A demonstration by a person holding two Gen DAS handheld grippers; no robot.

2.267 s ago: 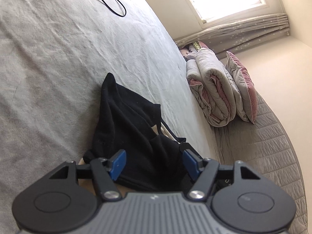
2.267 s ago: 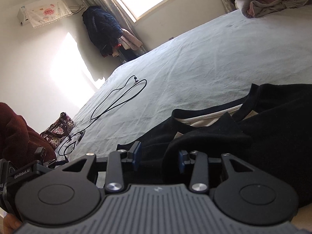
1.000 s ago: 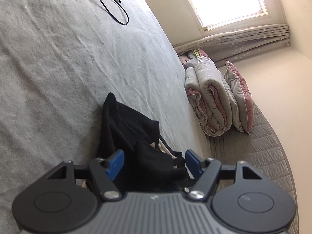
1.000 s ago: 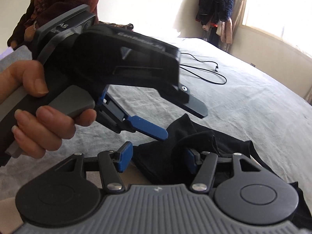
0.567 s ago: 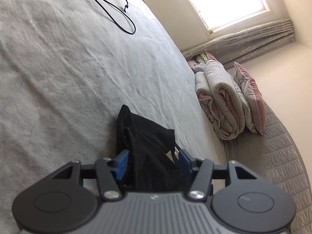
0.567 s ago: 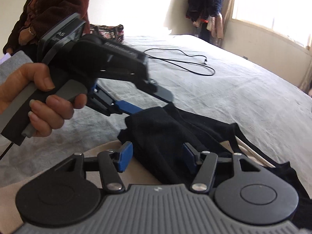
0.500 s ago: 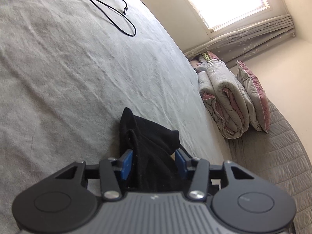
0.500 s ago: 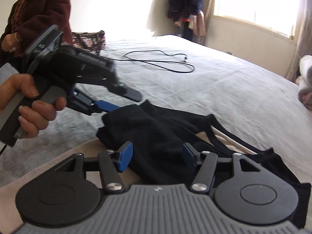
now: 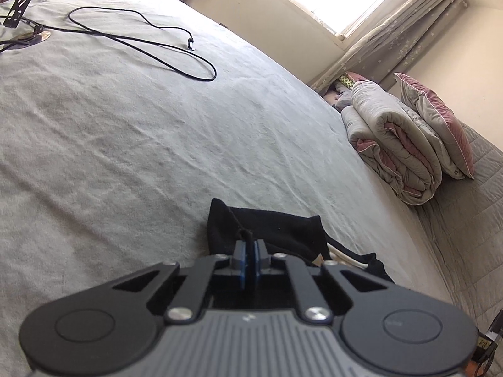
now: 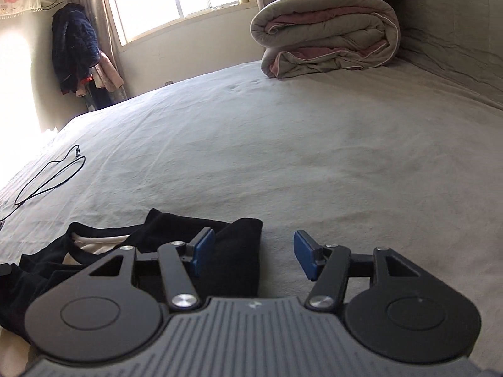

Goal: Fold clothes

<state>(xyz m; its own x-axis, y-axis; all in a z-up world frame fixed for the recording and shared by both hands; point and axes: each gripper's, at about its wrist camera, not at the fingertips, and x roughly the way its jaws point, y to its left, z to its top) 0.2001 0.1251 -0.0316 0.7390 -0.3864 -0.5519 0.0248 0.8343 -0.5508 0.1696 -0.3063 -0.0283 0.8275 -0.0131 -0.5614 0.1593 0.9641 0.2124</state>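
Note:
A black garment (image 9: 276,229) with a cream inner layer lies bunched on the grey bed sheet (image 9: 125,144), near the front edge. My left gripper (image 9: 250,251) is shut on a raised fold of the black cloth, its blue pads pressed together with fabric pinched between them. In the right wrist view the same black garment (image 10: 239,245) lies at lower left. My right gripper (image 10: 254,254) stands open over the garment's right edge; the cloth lies by the left pad (image 10: 203,249) and bare sheet lies by the right pad.
A looped black cable (image 9: 176,50) lies on the sheet at the far left, also visible as a cable (image 10: 47,179). A rolled grey-and-pink quilt (image 10: 327,31) and a pillow (image 9: 437,119) sit at the bed's head. Clothes (image 10: 75,47) hang by the window.
The left jaws have closed onto a fold of the black garment. The right gripper has swung to the right, so the hand with the left gripper has left its view.

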